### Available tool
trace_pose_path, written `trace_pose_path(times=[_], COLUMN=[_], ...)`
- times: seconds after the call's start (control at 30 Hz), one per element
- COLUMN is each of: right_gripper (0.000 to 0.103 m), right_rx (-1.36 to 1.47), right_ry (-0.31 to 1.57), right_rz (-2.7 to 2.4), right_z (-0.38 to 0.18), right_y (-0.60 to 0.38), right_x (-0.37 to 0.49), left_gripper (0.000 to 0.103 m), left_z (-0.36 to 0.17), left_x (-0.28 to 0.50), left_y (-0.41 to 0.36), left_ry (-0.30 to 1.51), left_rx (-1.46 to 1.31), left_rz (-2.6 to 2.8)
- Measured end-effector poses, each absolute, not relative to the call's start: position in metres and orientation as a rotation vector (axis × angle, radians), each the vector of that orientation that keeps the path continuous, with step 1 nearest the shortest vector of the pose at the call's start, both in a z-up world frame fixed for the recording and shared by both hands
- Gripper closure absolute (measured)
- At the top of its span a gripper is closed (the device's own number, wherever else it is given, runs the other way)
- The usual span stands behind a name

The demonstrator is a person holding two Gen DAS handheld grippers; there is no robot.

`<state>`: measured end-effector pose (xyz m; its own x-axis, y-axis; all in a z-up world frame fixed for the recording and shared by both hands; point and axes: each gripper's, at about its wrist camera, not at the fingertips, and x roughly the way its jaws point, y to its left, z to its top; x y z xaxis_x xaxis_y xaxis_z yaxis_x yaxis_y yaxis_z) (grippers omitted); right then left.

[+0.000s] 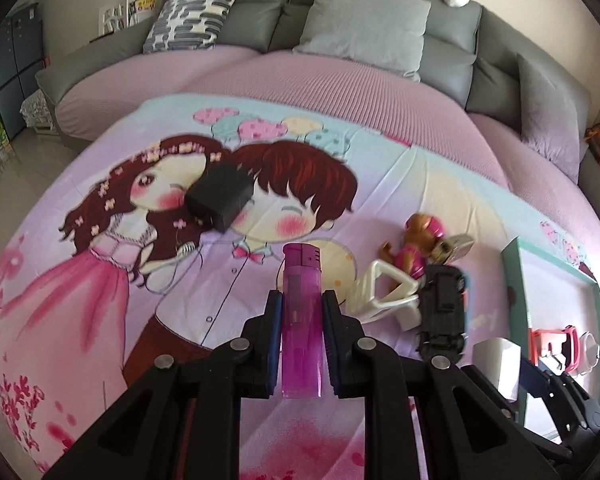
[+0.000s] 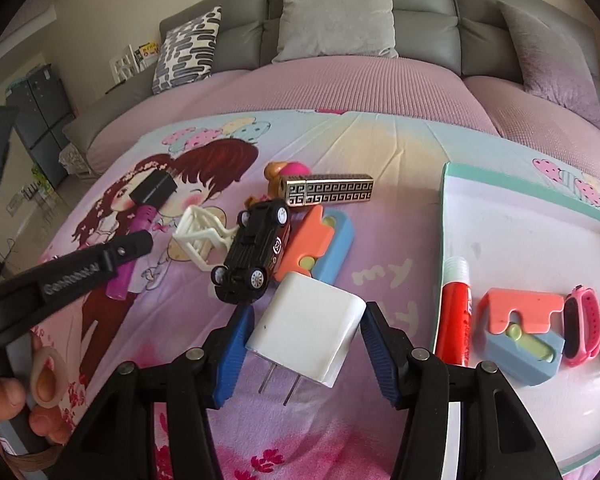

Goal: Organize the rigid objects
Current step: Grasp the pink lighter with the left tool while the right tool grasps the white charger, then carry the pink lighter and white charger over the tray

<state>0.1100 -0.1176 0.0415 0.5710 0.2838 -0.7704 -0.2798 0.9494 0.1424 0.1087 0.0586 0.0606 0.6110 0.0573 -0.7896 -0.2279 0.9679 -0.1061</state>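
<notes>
My left gripper point(image 1: 301, 300) is shut on a purple lighter point(image 1: 301, 320), held upright above the cartoon-print sheet point(image 1: 100, 280); the lighter also shows in the right wrist view point(image 2: 130, 252). My right gripper point(image 2: 306, 316) is shut on a white charger plug point(image 2: 306, 334), prongs pointing toward me. Ahead of it lie an overturned black toy car point(image 2: 252, 256), a white plastic clip point(image 2: 198, 236), an orange-and-blue block point(image 2: 320, 244), a patterned gold-black case point(image 2: 328, 192) and a puppy figure point(image 2: 284, 172).
A teal-rimmed white tray point(image 2: 540, 240) at the right holds a red tube point(image 2: 456, 316), an orange-blue block point(image 2: 520, 332) and a pink watch point(image 2: 582, 324). A black box point(image 1: 220, 196) lies on the sheet. A grey sofa with cushions point(image 1: 364, 24) stands behind.
</notes>
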Motion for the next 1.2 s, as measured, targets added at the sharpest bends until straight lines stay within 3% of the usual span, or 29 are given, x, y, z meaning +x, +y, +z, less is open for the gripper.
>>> trace_pose_path(times=[0.5,1.2], right_gripper=[0.045,0.045], right_rx=[0.075,0.183], right_ry=[0.837,0.814], right_rz=[0.273,-0.049], right_z=[0.065,0.072], right_y=[-0.158,-0.294], right_x=[0.111,0.125], left_gripper=[0.083,0.083], left_z=[0.097,0.096], left_x=[0.107,0.146], left_y=[0.009,-0.146], left_ry=[0.802,0.838], left_rx=[-0.158,-0.008], left_rz=[0.039,-0.225])
